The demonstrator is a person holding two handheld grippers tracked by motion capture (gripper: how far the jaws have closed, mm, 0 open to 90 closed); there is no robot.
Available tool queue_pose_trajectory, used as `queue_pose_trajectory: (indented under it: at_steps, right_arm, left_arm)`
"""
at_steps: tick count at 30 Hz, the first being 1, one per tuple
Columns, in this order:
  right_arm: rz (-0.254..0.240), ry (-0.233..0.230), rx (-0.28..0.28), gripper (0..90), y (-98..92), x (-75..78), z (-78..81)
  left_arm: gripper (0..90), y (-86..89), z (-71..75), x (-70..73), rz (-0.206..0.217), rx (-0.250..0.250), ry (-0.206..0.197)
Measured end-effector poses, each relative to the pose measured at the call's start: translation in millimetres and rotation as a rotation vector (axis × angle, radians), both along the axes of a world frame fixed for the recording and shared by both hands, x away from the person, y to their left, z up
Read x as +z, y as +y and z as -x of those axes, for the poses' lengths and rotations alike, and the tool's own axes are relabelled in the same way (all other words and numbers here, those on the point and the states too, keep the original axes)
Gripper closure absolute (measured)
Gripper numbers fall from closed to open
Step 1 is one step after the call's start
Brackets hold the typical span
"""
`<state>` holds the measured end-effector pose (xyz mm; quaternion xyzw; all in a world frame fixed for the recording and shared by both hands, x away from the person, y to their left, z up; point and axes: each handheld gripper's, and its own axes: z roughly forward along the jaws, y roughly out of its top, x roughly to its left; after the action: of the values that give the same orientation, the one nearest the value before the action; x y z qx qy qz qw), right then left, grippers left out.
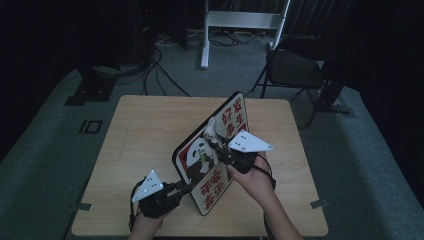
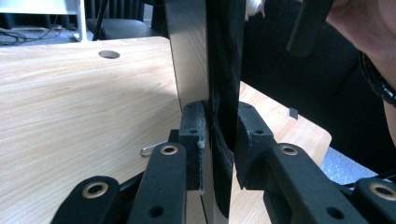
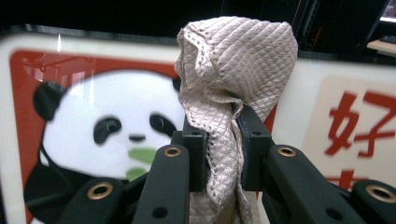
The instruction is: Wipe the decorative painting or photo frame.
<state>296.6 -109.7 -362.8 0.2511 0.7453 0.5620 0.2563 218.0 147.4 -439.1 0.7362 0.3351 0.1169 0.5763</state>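
A framed panda picture [image 1: 212,155] with red characters stands tilted above the wooden table [image 1: 140,135]. My left gripper [image 1: 182,189] is shut on its lower edge, and the left gripper view shows the thin black frame edge [image 2: 224,70] pinched between the jaws. My right gripper [image 1: 216,143] is shut on a pale quilted cloth [image 3: 233,74], which it holds against the picture's glass over the panda [image 3: 116,121]. In the high view the cloth [image 1: 211,128] shows as a small white bunch on the picture's face.
A small metal clip [image 2: 152,148] lies on the tabletop near the left gripper. A round cable hole [image 2: 109,54] sits in the table further off. Beyond the table stand a dark chair [image 1: 295,67] and a white stand [image 1: 240,22], with cables on the floor.
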Motion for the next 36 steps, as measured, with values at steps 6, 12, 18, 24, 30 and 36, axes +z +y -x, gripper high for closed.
queue_pose_trajectory:
  at_steps: [6, 12, 18, 24, 30, 36]
  right_arm:
    - [0.015, 0.022, -0.009, 76.6, -4.4, -13.5, 1.9]
    - [0.026, 0.043, -0.014, 76.6, -8.8, -24.8, 3.5]
    - [0.039, 0.076, -0.027, 76.6, -14.1, -40.2, 4.6]
    - [0.050, 0.101, -0.035, 76.8, -17.8, -52.8, 6.1]
    - [0.062, 0.127, -0.043, 76.8, -22.0, -64.9, 7.2]
    - [0.080, 0.154, -0.055, 76.8, -26.0, -78.9, 9.0]
  left_arm:
    - [75.9, -0.7, 0.6, 0.1, 0.000, 0.001, -0.001]
    - [75.9, -1.1, 1.0, 0.3, -0.003, 0.000, -0.004]
    - [75.8, -1.1, 1.0, 0.4, -0.003, -0.001, -0.002]
    - [75.8, -1.1, 0.9, 0.3, -0.001, -0.001, -0.001]
    - [75.8, -1.2, 1.1, 0.4, -0.003, -0.002, -0.001]
    - [75.8, -1.5, 1.4, 0.5, -0.005, -0.001, -0.003]
